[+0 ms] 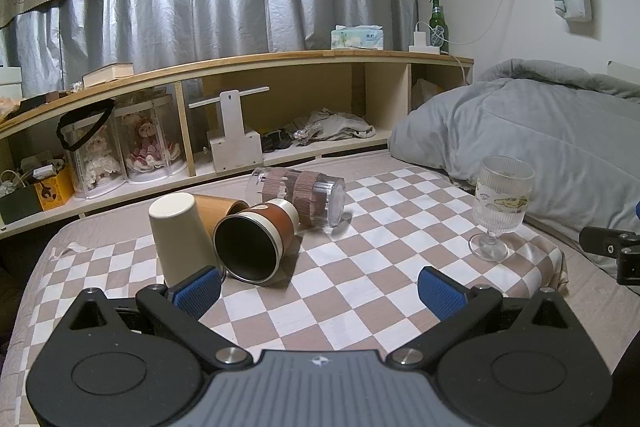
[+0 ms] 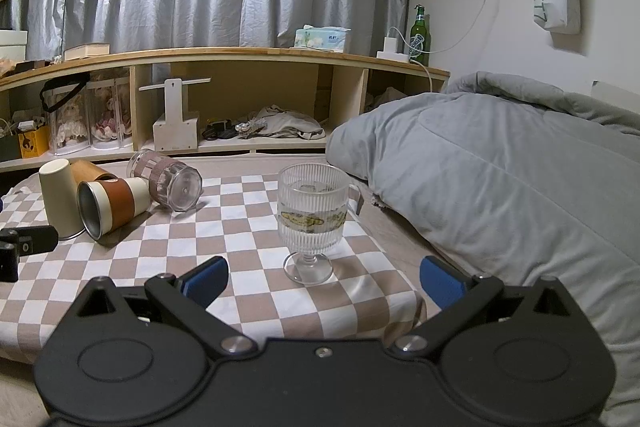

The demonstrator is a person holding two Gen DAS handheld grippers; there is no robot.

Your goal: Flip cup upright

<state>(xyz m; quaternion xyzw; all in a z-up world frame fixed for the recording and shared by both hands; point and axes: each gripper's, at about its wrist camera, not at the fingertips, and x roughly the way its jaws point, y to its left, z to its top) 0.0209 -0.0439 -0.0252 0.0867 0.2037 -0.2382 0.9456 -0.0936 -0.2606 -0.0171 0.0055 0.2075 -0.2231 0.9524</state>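
On the checkered cloth, a brown-banded metal cup [image 1: 256,237] lies on its side with its mouth toward me; it also shows in the right wrist view [image 2: 110,205]. A cream cup [image 1: 180,237] stands upside down beside it. A wood-look cup [image 1: 218,207] and a clear glass with a brown sleeve [image 1: 298,195] lie on their sides behind. A ribbed stemmed glass [image 2: 311,223] stands upright. My left gripper [image 1: 320,291] is open and empty, its left pad near the cream cup. My right gripper [image 2: 324,283] is open and empty, just in front of the stemmed glass.
A grey duvet [image 2: 500,187] is heaped at the right, close to the stemmed glass. A low wooden shelf [image 1: 240,63] with doll cases, a white stand and clothes runs along the back. The checkered cloth [image 1: 360,267] covers the bed surface.
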